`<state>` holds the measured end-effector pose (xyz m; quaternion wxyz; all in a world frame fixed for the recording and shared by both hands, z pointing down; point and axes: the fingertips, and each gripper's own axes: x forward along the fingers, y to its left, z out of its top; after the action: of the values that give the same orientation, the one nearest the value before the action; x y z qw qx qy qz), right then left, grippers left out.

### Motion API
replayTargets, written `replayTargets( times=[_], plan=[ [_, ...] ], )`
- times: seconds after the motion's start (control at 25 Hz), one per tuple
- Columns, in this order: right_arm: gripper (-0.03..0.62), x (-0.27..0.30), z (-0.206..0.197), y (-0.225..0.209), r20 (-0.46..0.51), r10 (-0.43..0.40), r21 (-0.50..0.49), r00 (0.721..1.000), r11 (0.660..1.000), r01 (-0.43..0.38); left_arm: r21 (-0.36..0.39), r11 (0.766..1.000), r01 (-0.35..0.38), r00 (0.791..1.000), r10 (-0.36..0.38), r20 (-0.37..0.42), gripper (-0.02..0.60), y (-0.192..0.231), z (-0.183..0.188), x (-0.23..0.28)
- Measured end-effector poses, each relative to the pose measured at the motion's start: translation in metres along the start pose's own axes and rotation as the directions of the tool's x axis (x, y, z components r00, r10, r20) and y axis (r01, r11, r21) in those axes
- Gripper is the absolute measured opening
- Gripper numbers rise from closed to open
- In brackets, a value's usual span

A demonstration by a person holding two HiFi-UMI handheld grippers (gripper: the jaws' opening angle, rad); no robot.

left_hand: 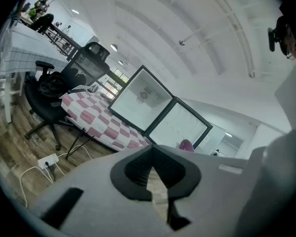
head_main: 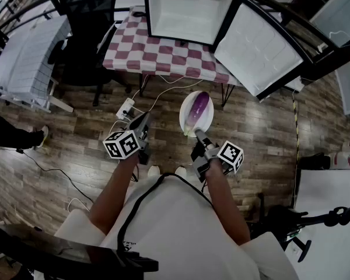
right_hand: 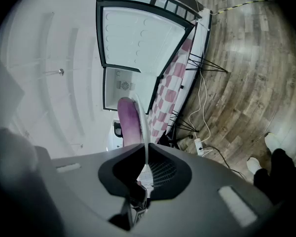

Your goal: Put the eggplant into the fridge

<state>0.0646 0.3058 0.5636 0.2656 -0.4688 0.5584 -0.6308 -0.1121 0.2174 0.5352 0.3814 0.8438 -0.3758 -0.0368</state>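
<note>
A purple eggplant [head_main: 200,105] lies on a white plate [head_main: 189,120] that I hold above the wooden floor. My right gripper [head_main: 198,136] is shut on the plate's near rim. In the right gripper view the plate's edge [right_hand: 144,132] runs straight out from between the jaws, with the eggplant [right_hand: 128,123] to its left. The small fridge [head_main: 189,10] stands open on the checkered table [head_main: 157,51], its door [head_main: 259,48] swung out to the right. My left gripper [head_main: 142,122] hangs shut and empty to the plate's left. The left gripper view shows the fridge [left_hand: 140,98] ahead.
A black office chair [head_main: 84,37] stands left of the table. A power strip [head_main: 125,107] and white cables lie on the floor under the table's front edge. A white slatted panel [head_main: 23,57] lies at far left. My shoes [head_main: 154,171] show below the grippers.
</note>
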Motion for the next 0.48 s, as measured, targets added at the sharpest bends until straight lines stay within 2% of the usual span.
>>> replayTargets(
  times=[0.48],
  plan=[
    [0.029, 0.0035, -0.0015, 0.0040, -0.019, 0.011, -0.004, 1.000, 1.000, -0.011, 0.043, 0.999, -0.013, 1.000, 0.013, -0.013, 0.005, -0.0002, -0.0002, -0.0006]
  ],
)
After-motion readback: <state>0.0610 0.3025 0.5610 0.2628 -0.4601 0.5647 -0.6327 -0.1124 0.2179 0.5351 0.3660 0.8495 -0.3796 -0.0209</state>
